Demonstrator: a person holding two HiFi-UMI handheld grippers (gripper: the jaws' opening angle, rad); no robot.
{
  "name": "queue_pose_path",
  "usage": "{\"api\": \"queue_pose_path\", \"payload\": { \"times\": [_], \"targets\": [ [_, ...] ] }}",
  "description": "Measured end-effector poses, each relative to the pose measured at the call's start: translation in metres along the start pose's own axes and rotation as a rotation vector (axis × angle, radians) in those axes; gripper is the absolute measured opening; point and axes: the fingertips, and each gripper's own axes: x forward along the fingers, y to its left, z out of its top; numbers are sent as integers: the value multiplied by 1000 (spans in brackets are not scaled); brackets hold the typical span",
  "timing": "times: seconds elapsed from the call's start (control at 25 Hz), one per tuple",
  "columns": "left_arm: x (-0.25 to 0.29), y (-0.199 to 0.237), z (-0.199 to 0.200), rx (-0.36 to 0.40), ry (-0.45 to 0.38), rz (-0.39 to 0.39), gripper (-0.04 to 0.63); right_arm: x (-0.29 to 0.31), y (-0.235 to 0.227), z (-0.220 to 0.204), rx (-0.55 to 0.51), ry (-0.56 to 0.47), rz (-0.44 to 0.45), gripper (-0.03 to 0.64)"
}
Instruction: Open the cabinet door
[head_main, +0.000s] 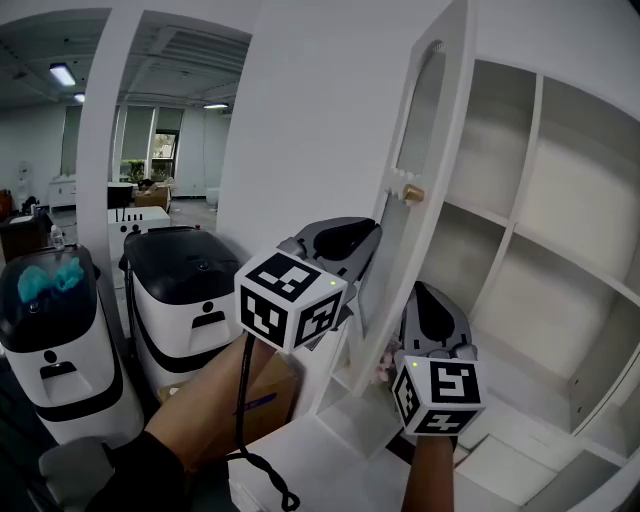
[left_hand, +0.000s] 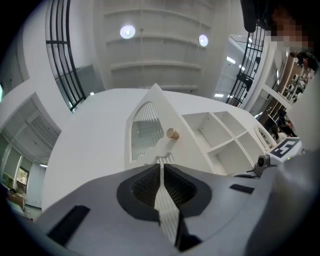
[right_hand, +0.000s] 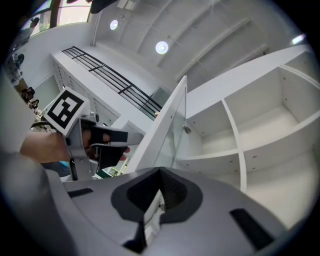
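Note:
The white cabinet door (head_main: 446, 140) stands swung open, seen almost edge-on, with a ribbed glass pane and a brass knob (head_main: 412, 193). My left gripper (head_main: 370, 232) is on the door's outer side, just below and left of the knob (left_hand: 172, 133), and apart from it. Its jaws (left_hand: 161, 161) are closed to a thin slit with nothing held. My right gripper (head_main: 421, 291) is on the inner side, close to the door's lower part. Its jaws (right_hand: 160, 171) look closed, and the door (right_hand: 167, 125) runs up right ahead of them. Whether it touches the door is unclear.
Bare white shelves (head_main: 560, 200) fill the cabinet at the right. Left of the door stand two white-and-black machines (head_main: 60, 330) (head_main: 185, 290) and a cardboard box (head_main: 268, 400). A black cable (head_main: 250, 440) hangs from the left gripper. A white pillar (head_main: 100, 130) rises at the far left.

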Motion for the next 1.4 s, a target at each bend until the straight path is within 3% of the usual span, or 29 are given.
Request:
{"api": "queue_pose_path", "payload": {
  "times": [0.6,0.96,1.2,1.4],
  "targets": [
    [-54,50,-10,45,57,117,29,30,74,9,13,-30,142,20],
    [-82,86,-30,67,145,155,29,59,127,4,51,-42,252,20],
    [-107,137,-46,15,168,252,9,77,148,-4,80,-36,290,20],
    [-103,147,-56,-10,184,183,9,89,161,-16,81,-25,310,20]
  ]
}}
